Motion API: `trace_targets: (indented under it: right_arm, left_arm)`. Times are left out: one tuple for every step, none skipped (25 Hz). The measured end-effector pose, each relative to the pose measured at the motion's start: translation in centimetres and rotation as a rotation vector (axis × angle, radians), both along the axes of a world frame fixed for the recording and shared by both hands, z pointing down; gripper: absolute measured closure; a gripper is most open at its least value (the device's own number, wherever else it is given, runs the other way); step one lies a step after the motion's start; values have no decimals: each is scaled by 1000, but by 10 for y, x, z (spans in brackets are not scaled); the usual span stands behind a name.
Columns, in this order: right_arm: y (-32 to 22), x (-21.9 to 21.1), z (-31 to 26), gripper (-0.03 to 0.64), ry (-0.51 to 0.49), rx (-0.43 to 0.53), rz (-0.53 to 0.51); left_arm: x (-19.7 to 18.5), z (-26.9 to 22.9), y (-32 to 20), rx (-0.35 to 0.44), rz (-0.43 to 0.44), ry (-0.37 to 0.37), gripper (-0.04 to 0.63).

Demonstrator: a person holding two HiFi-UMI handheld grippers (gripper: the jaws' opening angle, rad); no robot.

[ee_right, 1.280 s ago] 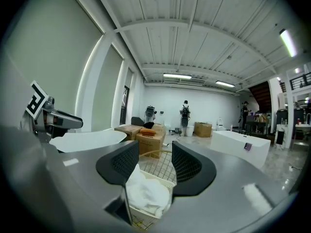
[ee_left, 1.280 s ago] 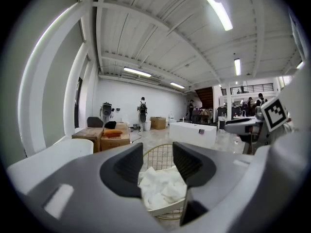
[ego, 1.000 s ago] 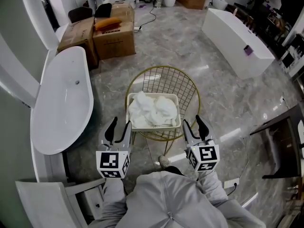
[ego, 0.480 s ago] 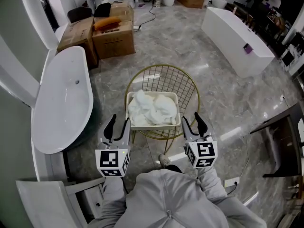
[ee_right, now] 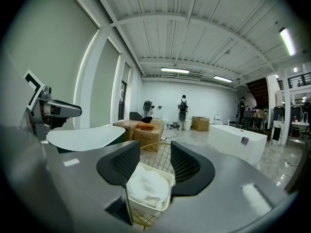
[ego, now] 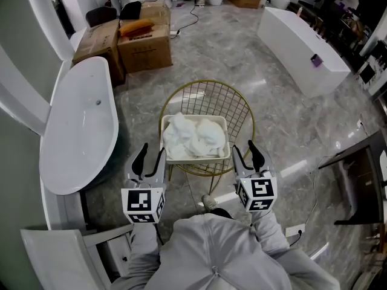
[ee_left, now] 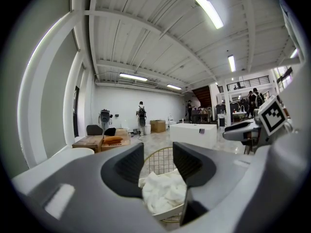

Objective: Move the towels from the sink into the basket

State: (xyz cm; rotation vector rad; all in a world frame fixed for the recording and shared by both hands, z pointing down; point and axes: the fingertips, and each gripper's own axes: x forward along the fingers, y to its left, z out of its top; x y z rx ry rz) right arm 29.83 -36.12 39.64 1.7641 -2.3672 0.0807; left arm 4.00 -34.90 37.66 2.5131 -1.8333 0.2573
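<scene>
- Towels (ego: 193,136): white and crumpled, heaped inside the white basket (ego: 195,160) at the centre of the frame.
- Basket support: a gold wire chair (ego: 208,98) carries the basket on its seat, and its round back rises behind the basket, toward the upper frame.
- Left gripper (ego: 151,158): just beside the basket's lower-left corner, jaws partly apart and gripping nothing. In the left gripper view the towels show through the gap, beyond the pads.
- Right gripper (ego: 246,154): near the basket's lower-right corner. Its jaws have just been closing a little but stand partly apart, with nothing between them.
- Sink (ego: 78,132): white and oval, at the left of the frame, well apart from the basket.
- Cardboard boxes (ego: 142,44): upper left, beyond the sink, with an orange item (ego: 137,28) on top.
- White rectangular tub (ego: 302,47): upper right, with a small purple object (ego: 315,61) on its rim.
- Shoe (ego: 208,205): below the chair's front edge, between the two grippers.
</scene>
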Motion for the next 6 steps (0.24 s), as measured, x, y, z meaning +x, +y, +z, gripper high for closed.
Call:
trace_targets:
  right_arm:
    - [0, 0, 0, 420, 0, 0, 1]
    - [0, 0, 0, 420, 0, 0, 1]
    - [0, 0, 0, 420, 1, 0, 2]
    - [0, 0, 0, 420, 1, 0, 2]
    - [0, 0, 0, 420, 1, 0, 3]
    - [0, 0, 0, 420, 1, 1, 4]
  left_arm:
    - [0, 0, 0, -1, 0, 0, 362]
    - [0, 0, 0, -2, 0, 0, 362]
    - [-1, 0, 0, -2, 0, 0, 362]
    - [-1, 0, 0, -2, 0, 0, 362]
    - [-2, 0, 0, -3, -1, 0, 362]
    - [-2, 0, 0, -3, -1, -1, 362]
